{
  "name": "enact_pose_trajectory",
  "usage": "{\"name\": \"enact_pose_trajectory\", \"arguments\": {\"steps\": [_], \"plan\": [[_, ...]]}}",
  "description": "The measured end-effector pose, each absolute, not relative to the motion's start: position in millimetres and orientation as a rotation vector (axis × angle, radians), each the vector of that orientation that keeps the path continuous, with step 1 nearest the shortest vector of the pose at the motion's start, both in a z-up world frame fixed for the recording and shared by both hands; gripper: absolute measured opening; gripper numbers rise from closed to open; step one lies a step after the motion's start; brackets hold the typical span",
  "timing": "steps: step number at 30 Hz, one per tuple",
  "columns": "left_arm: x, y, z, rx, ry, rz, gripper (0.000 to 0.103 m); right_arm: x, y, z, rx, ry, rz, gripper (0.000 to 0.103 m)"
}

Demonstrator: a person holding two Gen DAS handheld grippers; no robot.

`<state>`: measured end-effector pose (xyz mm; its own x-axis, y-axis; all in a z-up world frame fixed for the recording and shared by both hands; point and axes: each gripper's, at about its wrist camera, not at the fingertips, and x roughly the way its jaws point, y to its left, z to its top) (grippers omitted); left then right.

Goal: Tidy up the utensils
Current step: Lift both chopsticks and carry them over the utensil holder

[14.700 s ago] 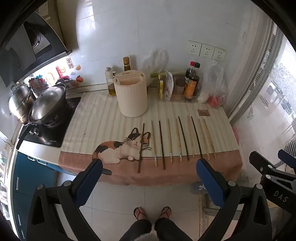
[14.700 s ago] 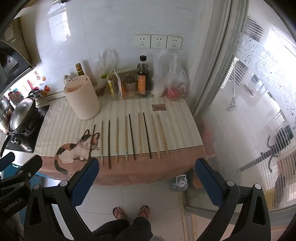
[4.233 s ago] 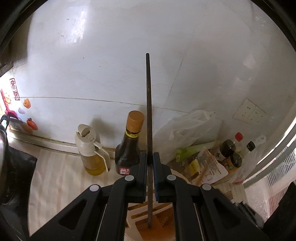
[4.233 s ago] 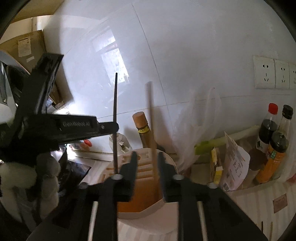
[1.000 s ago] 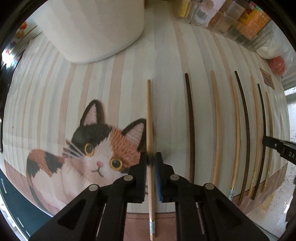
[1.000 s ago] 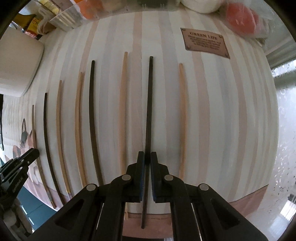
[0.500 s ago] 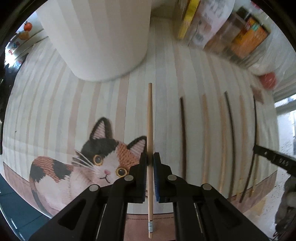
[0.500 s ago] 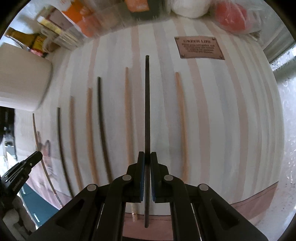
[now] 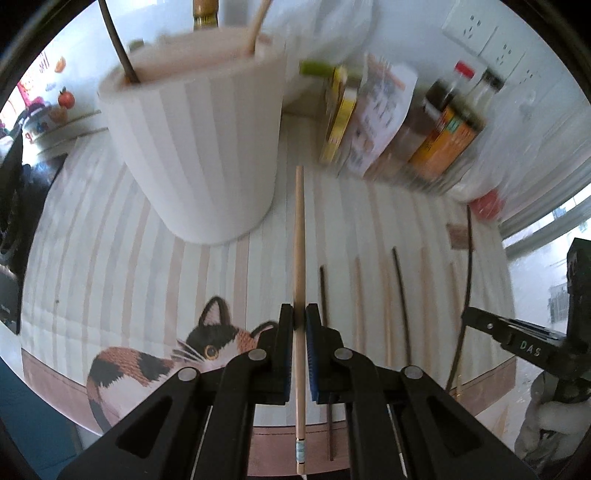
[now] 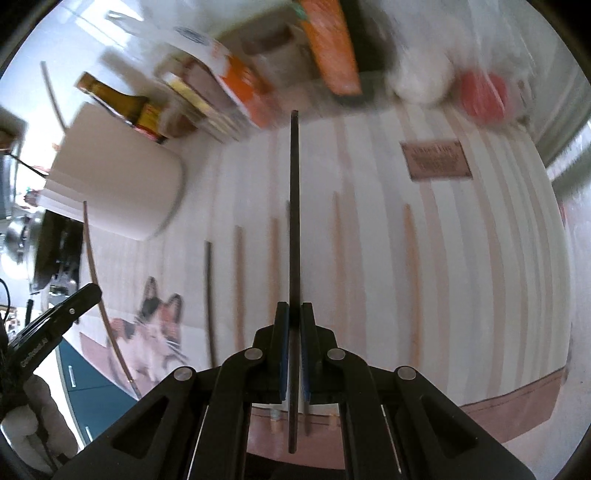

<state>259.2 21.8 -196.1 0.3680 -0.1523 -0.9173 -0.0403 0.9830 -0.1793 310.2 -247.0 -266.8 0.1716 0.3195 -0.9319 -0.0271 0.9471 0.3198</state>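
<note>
My left gripper [image 9: 299, 314] is shut on a light wooden chopstick [image 9: 298, 236], held clear above the striped cat-print mat [image 9: 147, 258]. Just ahead to the left stands the cream utensil holder [image 9: 199, 147], with a dark chopstick [image 9: 118, 44] and a light one [image 9: 256, 29] sticking out of it. My right gripper [image 10: 294, 310] is shut on a dark chopstick [image 10: 294, 206], also lifted off the mat [image 10: 480, 258]. Several chopsticks [image 9: 384, 295] lie in a row on the mat between both grippers; the same row [image 10: 240, 280] shows in the right wrist view.
Sauce bottles and packets [image 9: 436, 129] crowd the back of the counter against the tiled wall. A red item in a plastic bag [image 10: 480, 92] sits at the back right. A stove with pots [image 10: 44, 251] is at the far left. The mat's front edge [image 9: 258, 443] overhangs the counter.
Both grippers have risen from the mat, each lifting its chopstick, and tilted up so the holder and the bottles at the back come into view.
</note>
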Motion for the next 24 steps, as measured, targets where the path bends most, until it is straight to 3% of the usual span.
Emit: {"name": "enact_pose_trajectory", "arguments": {"steps": [24], "plan": [[284, 57, -50, -0.205, 0.849, -0.041, 0.004, 356, -137, -97, 0.274, 0.990, 0.525, 0.005]]}}
